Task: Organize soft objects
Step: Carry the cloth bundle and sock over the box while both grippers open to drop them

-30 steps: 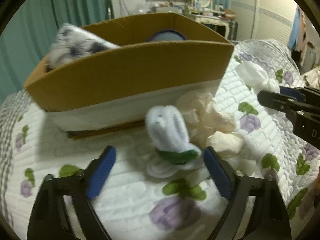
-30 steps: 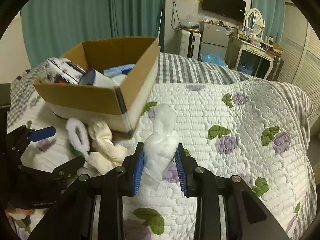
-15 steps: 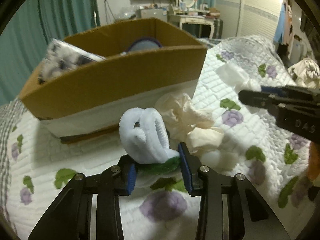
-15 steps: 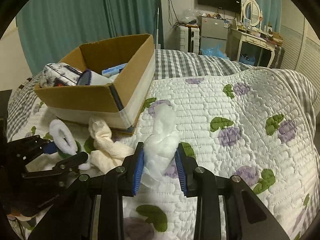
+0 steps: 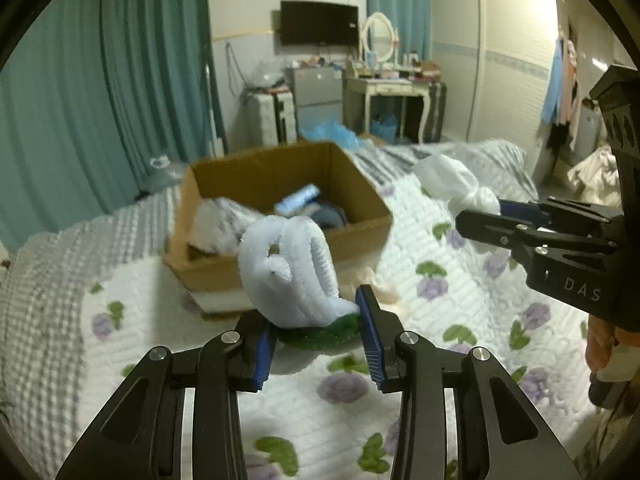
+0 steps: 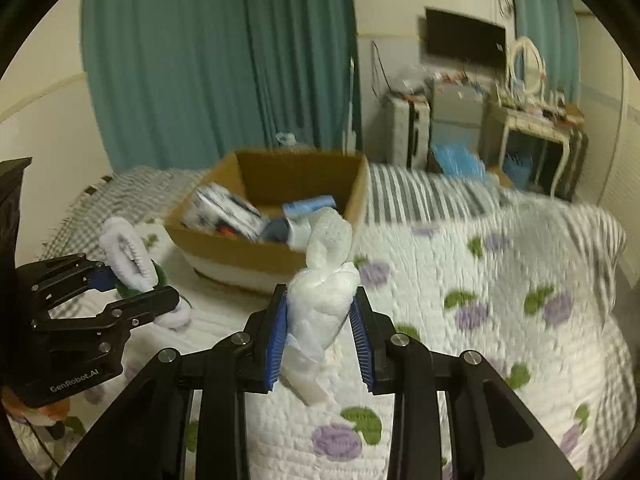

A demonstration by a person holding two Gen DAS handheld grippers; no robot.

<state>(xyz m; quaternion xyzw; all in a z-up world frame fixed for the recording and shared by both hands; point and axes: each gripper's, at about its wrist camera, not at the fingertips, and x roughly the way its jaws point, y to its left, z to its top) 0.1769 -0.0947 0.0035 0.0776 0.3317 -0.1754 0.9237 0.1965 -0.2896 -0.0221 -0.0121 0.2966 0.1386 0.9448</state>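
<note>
The left claw (image 5: 316, 334) grasps a fluffy white sock (image 5: 286, 272), the right claw (image 6: 320, 336) grasps what seems a white rolled cloth (image 6: 324, 284), and the cardboard box (image 6: 276, 256) lies ahead of both.

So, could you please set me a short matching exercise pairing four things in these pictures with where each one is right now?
Things:
1. fluffy white sock with green cuff
2. white gauzy bundle
3. cardboard box
4. blue-and-white packet

Places:
A. resting on the quilted bedspread
B. lying inside the box
C. clamped in the left gripper
D. clamped in the right gripper

Pairs: 1-C, 2-D, 3-A, 4-B
</note>
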